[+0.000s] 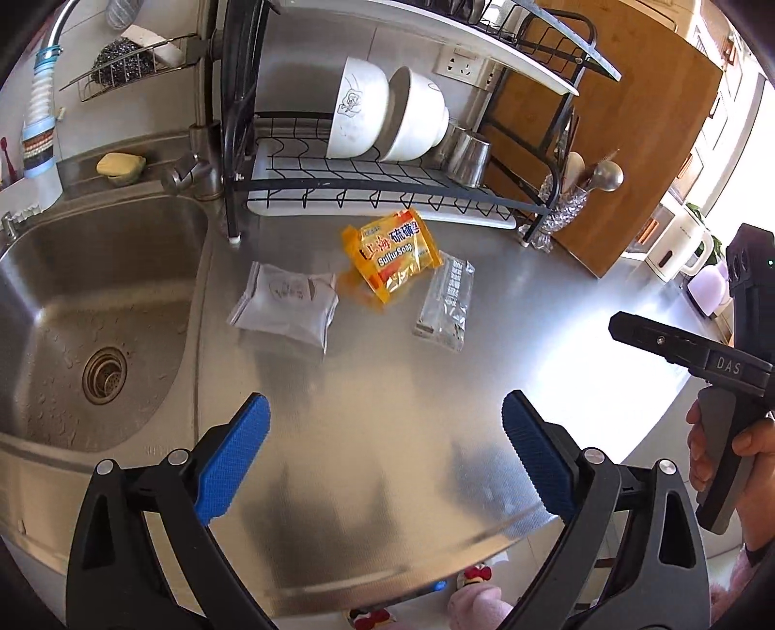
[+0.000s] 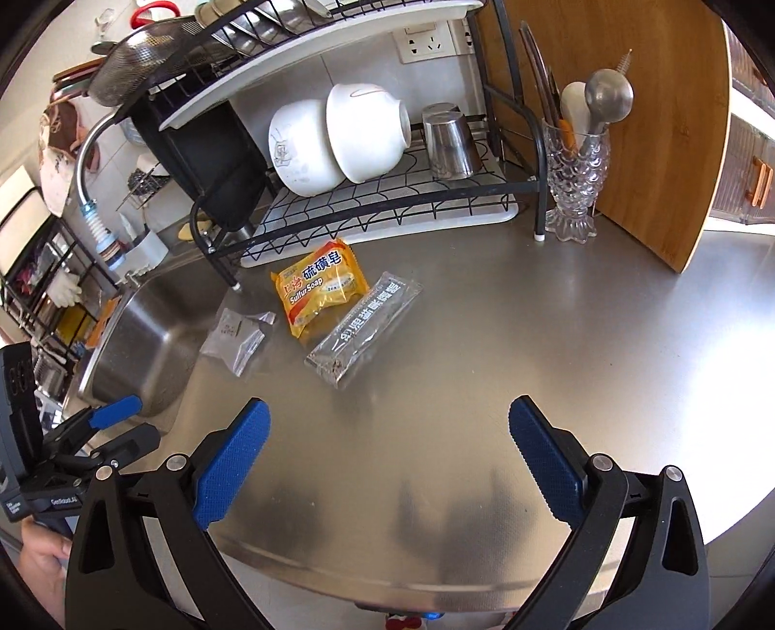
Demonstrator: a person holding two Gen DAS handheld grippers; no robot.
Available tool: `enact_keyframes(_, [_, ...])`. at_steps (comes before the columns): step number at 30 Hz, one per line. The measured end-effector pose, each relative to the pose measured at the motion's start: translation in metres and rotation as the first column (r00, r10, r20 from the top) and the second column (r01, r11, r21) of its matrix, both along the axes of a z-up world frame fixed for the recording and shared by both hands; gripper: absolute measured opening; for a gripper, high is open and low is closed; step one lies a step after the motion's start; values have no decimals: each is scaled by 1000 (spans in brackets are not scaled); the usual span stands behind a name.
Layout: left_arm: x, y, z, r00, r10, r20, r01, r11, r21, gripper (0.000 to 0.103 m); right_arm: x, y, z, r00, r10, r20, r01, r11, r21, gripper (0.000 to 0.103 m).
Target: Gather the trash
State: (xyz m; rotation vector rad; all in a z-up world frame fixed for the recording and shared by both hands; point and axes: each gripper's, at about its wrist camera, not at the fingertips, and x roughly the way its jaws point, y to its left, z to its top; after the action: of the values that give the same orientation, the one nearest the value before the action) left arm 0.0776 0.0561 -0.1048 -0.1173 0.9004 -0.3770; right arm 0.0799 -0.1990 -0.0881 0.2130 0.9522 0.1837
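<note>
Left gripper (image 1: 385, 448) above steel counter (image 1: 387, 387), tilted down, jaws wide, empty; right gripper (image 2: 387, 450) likewise; yellow soap wrapper (image 1: 392, 254) farther off.

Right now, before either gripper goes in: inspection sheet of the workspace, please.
Surface: steel counter, bare apart from the wrappers.
Job's things: yellow soap wrapper, clear printed wrapper, small whitish bag nearest the sink; all lie flat in front of the rack.
Clutter: dish rack with two white bowls and steel cups; glass utensil holder; cutting board.
Grippers: left gripper and right gripper open, empty, above the counter.
Cables: nothing seen.
Surroundings: wall socket, faucet hose.
</note>
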Motion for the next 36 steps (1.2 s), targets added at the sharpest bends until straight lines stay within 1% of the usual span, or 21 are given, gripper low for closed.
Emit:
enact_keyframes(7, [50, 4, -16, 999, 30, -16, -29, 999, 41, 92, 50, 25, -22, 998, -14, -57, 13, 1000, -7, 99])
enact_keyframes(11, [73, 7, -30, 998, 48, -30, -46, 997, 65, 92, 79, 37, -44, 990, -46, -135, 47, 999, 4, 99])
enact_keyframes(13, [83, 8, -37, 998, 52, -40, -49, 996, 80, 92, 90, 43, -50, 987, -61, -152, 63, 998, 12, 99])
enact_keyframes(16, [92, 10, -44, 997, 56, -51, -52, 995, 90, 92, 103, 51, -58, 983, -86, -165, 90, 996, 13, 99])
enact_keyframes(21, [105, 11, -47, 998, 52, -47, -47, 994, 98, 92, 123, 57, -67, 971, -139, -197, 146, 989, 22, 100])
enact_keyframes(29, [116, 10, -55, 997, 49, -56, -43, 994, 105, 92, 139, 66, -73, 958, -205, -200, 209, 978, -2, 100])
enact_keyframes(36, [124, 10, -64, 996, 41, -75, -32, 994, 107, 92, 154, 78, -82, 952, -226, -206, 225, 974, -30, 100])
